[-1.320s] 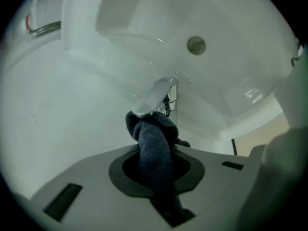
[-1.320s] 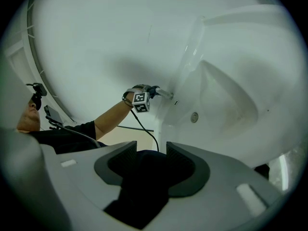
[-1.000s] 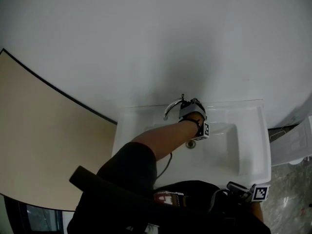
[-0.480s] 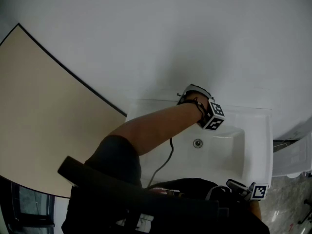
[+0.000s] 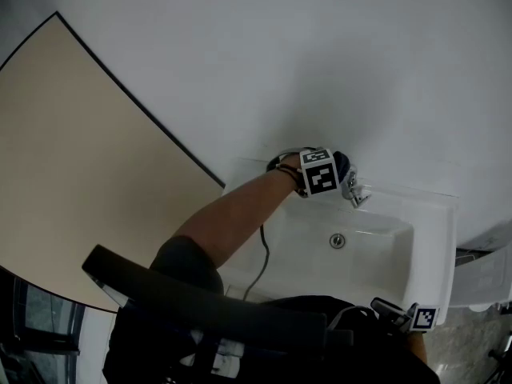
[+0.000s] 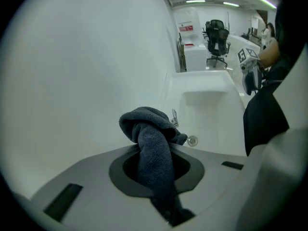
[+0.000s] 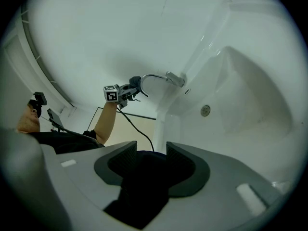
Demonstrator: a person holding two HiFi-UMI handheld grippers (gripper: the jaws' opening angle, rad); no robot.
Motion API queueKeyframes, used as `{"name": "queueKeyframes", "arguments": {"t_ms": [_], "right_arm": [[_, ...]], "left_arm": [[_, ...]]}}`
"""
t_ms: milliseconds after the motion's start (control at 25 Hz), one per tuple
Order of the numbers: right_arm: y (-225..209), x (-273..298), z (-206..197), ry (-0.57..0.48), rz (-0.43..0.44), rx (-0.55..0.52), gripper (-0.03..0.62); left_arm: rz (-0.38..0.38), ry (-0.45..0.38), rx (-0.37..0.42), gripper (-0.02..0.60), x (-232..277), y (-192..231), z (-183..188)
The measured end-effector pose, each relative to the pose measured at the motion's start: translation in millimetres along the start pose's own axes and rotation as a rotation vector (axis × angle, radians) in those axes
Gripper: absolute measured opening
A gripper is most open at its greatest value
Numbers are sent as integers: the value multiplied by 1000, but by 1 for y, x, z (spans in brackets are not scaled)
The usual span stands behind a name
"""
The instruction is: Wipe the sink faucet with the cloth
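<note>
Wiping is looking like the step in hand. The left gripper [image 5: 338, 170] is clamping tight on the dark cloth [image 6: 155, 153] and holding the bunched end at the spout of the faucet [image 7: 161, 76], which is standing at the back rim of the sink [image 5: 428, 242]. The next move is probably calling for a rub along the curved spout towards the faucet base, with the cloth pressed on the metal.

The right gripper [image 7: 148, 160] is hanging well away from the faucet, its jaws slightly apart and gripping nothing, with only dark clothing showing in the gap. Its view is showing the whole arch of the faucet. The left gripper view is showing just a sliver of the faucet behind the cloth.
</note>
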State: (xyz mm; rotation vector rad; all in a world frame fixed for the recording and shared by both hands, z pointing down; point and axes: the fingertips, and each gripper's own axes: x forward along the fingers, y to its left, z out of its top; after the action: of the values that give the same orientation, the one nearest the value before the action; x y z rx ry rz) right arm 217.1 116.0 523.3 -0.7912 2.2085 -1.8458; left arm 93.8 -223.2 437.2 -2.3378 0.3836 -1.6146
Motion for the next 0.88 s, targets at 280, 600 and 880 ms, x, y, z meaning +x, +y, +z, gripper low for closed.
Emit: {"name": "queueKeyframes", "arguments": {"t_ms": [280,600,880], "right_arm": [[-6,7,15,22,-32,-39,186],[-10,-25,60,-155,-71,-47,186],[0,-24,139,-286,-173,-354,111]], "left_arm": [[-40,-64,-125,51,3,-5,-36],[-146,-64,-341,51,58,-41,-88],[-352,-217,-478,51,118,-97,-49]]}}
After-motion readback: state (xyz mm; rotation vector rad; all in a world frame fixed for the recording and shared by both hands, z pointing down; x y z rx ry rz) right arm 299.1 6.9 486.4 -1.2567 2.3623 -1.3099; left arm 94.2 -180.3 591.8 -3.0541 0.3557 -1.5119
